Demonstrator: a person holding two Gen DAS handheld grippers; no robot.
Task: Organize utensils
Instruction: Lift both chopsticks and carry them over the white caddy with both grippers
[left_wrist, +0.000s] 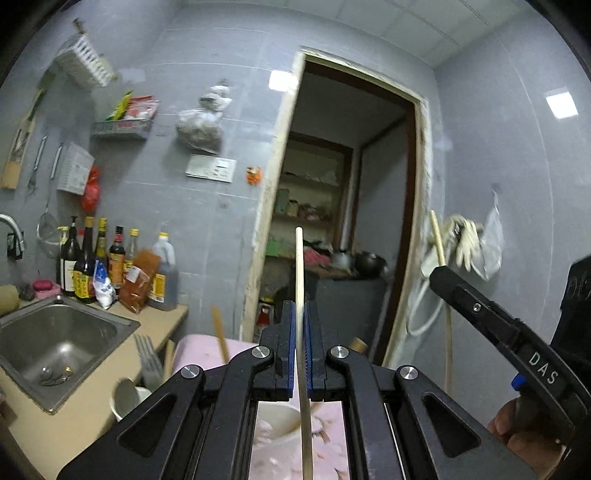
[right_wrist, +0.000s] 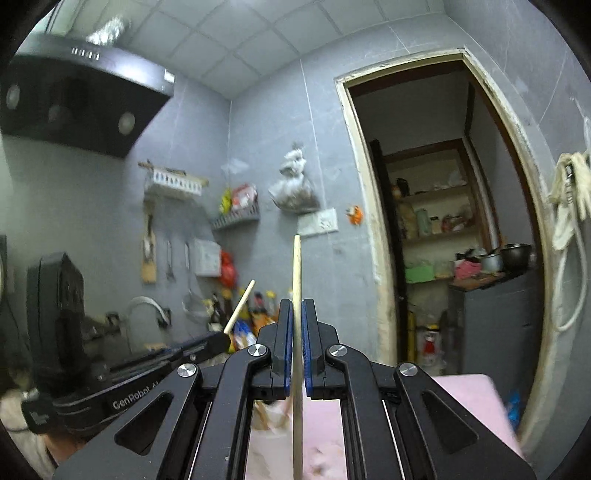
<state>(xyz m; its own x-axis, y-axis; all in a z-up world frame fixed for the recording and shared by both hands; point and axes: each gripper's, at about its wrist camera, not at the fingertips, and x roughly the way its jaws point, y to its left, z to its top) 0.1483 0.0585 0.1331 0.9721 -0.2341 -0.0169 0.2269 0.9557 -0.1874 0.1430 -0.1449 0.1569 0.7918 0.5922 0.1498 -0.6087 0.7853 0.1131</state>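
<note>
Clamped in the left gripper (left_wrist: 300, 332), a pale chopstick (left_wrist: 300, 280) stands upright; forks (left_wrist: 147, 360) wait near left, probably in a cup. Right gripper (right_wrist: 296, 332) likewise pinches another chopstick (right_wrist: 296, 277): light, stiff, slippery, best held mid-shaft.

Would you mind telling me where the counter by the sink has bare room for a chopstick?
Bare counter in front of the sink, left of the white cup. Crowded behind the sink, where bottles and packets stand.

Your two pale wooden chopsticks (left_wrist: 300, 295) (right_wrist: 296, 291) stand nearly upright, one pinched in each gripper's blue pads.
</note>
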